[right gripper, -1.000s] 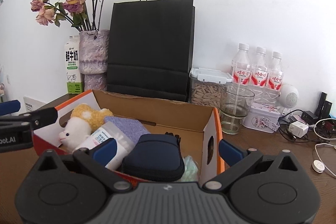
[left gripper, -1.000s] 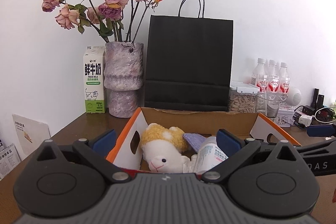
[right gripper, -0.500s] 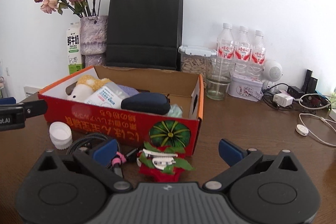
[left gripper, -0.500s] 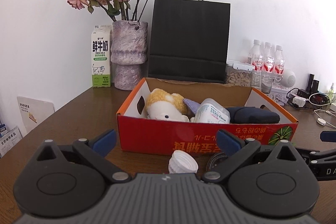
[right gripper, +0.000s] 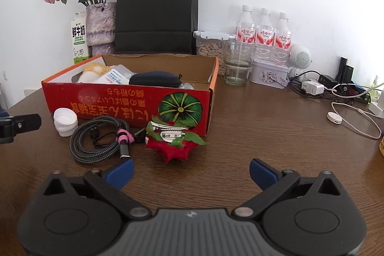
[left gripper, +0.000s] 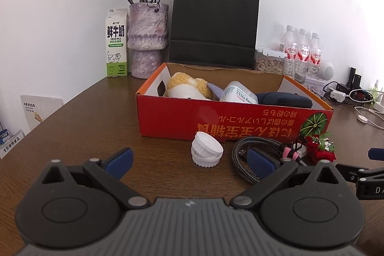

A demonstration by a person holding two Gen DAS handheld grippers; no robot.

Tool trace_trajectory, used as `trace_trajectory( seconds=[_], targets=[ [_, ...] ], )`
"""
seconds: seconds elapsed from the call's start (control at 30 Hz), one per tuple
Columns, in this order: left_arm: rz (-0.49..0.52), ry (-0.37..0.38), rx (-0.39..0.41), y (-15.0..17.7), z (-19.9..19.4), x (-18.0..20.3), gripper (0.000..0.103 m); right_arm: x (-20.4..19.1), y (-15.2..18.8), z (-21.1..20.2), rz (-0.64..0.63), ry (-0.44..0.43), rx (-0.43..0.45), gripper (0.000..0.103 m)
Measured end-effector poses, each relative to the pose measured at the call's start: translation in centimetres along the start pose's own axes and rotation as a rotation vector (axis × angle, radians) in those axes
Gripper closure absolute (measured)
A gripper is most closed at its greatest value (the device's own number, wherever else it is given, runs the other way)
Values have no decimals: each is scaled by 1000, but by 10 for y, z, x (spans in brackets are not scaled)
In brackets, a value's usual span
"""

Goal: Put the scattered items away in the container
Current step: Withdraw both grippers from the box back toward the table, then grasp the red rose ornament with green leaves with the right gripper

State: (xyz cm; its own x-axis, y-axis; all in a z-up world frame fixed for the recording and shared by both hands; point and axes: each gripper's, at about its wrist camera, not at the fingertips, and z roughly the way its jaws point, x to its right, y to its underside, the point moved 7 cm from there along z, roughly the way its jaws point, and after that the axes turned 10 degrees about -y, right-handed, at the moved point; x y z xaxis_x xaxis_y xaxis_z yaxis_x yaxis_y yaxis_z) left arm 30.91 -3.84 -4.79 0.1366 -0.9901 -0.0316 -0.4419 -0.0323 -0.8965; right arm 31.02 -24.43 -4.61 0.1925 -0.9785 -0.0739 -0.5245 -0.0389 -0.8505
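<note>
Both grippers are spread wide and hold nothing. The left gripper (left gripper: 189, 158) hovers low over the desk (left gripper: 79, 126), its gap lined up roughly with the white screw cap (left gripper: 206, 152) that lies on its side just in front of the red cardboard box (left gripper: 230, 116). The right gripper (right gripper: 191, 168) hovers over the desk facing the red felt flower hair clip (right gripper: 176, 139), which sits close against the box's front wall.

Three items appear to remain outside the box: the cap, the coiled braided cable (right gripper: 100, 138) between cap and clip, and the clip itself. The step in hand looks like reaching for one of them. For the cap, a level approach with the fingers closing across its ribbed rim should hold better than pinching the tilted top, since it may roll. The clip is soft and flat; closing on the felt body near the metal bar should give a firmer hold. The cable is loose, so it is best gripped where the pink tie gathers the loops, or strands may trail over the box wall.

The left view shows the plush toy (left gripper: 184, 88), a white bottle and a dark pouch already in the box. The right view alone shows the free space at the box's right end, the clip's metal bar, and the whole cable coil, partly hidden from the left.
</note>
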Motion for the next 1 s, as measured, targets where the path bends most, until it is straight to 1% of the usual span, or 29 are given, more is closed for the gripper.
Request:
trace_trajectory(
  seconds=[0.13, 0.2, 0.4, 0.5, 0.53, 0.63, 0.7, 0.77, 0.8, 0.87, 1.0],
  targets=[
    [-3, 3, -8, 2, 2, -1, 0, -3, -6, 6, -1, -27, 5, 3],
    [-5, 10, -14, 3, 2, -1, 0, -4, -8, 12, 1, -32, -2, 7],
    [-14, 15, -17, 3, 3, -4, 0, 0, -20, 31, 18, -23, -7, 12],
    [-19, 14, -20, 3, 3, -5, 0, 2, -23, 40, 28, -9, -26, 13],
    [-21, 13, -21, 4, 4, -6, 0, 1, -24, 42, 27, -7, -31, 15],
    [-21, 11, -25, 4, 4, -7, 0, 1, -25, 48, 37, -20, -37, 21],
    [-18, 8, -29, 4, 6, -7, 0, 0, -24, 49, 41, -34, -39, 29],
    [-15, 5, -31, 5, 7, -7, 0, 0, -22, 49, 43, -57, -40, 52],
    [-13, 3, -33, 5, 7, -7, 0, 0, -21, 48, 42, -66, -37, 56],
    [-8, -1, -36, 6, 8, -6, 0, -2, -21, 44, 28, -68, -25, 62],
    [-5, -6, -41, 7, 9, -6, 0, -3, -20, 36, 17, -70, -3, 65]
  ],
)
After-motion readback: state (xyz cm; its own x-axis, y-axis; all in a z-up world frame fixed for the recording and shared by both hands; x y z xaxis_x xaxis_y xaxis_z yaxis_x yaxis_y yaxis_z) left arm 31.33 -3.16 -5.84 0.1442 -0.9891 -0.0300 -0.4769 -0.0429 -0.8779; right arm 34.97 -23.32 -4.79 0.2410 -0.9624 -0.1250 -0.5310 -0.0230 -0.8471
